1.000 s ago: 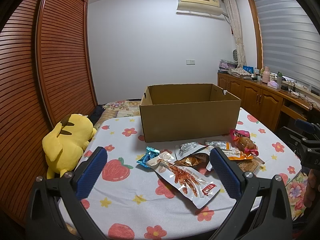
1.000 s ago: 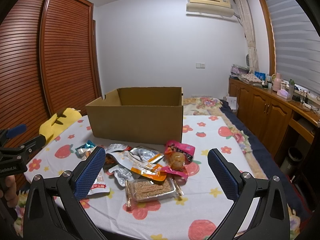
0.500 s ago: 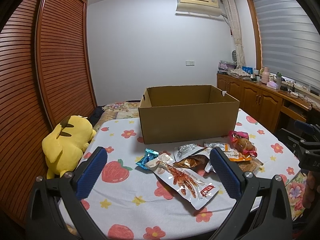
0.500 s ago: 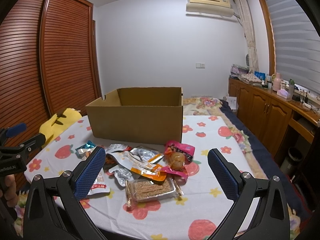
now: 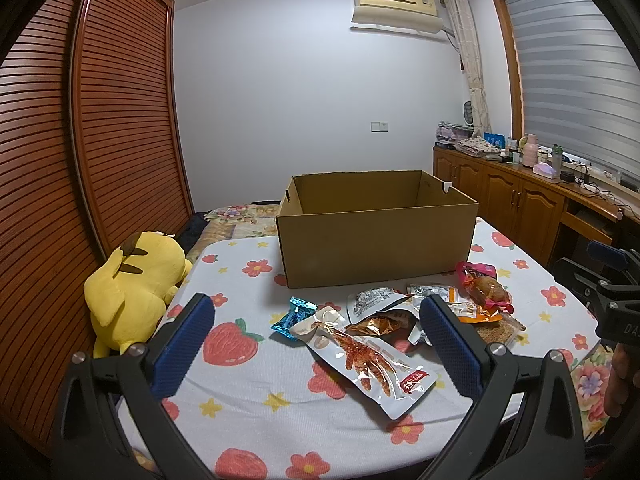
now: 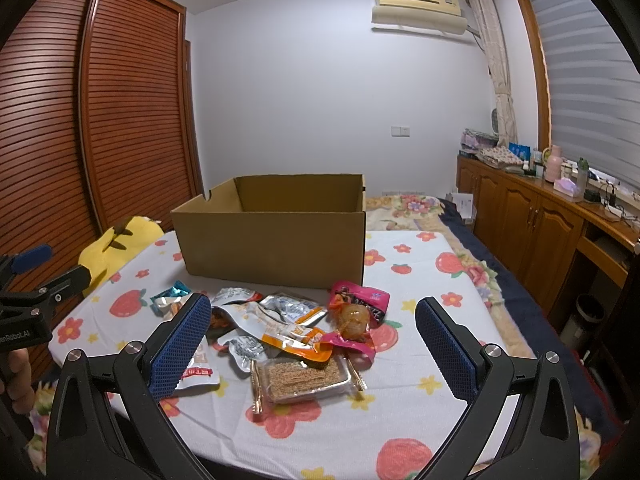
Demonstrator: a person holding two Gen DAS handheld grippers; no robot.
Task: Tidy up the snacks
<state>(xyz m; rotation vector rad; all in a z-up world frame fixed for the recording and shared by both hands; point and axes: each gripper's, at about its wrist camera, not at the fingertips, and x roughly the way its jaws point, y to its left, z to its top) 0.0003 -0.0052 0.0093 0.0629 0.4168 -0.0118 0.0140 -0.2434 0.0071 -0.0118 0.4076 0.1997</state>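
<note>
From my left claw (image 5: 316, 334), I see its blue pads spread wide apart, holding nothing and touching nothing. Below lies a chicken-feet pack (image 5: 370, 360) next to a small blue candy wrapper (image 5: 294, 319) on the counter (image 5: 256, 380). Behind them the cardboard box (image 5: 378, 242) stands open; I cannot see anything in it.

From my right claw (image 6: 313, 332), the pads are wide open too, gripping nothing. The snack pile sits in front of the box: a clear tray of sesame bars (image 6: 306, 376), an orange pack (image 6: 294, 334) and a pink pack (image 6: 358, 300).
</note>
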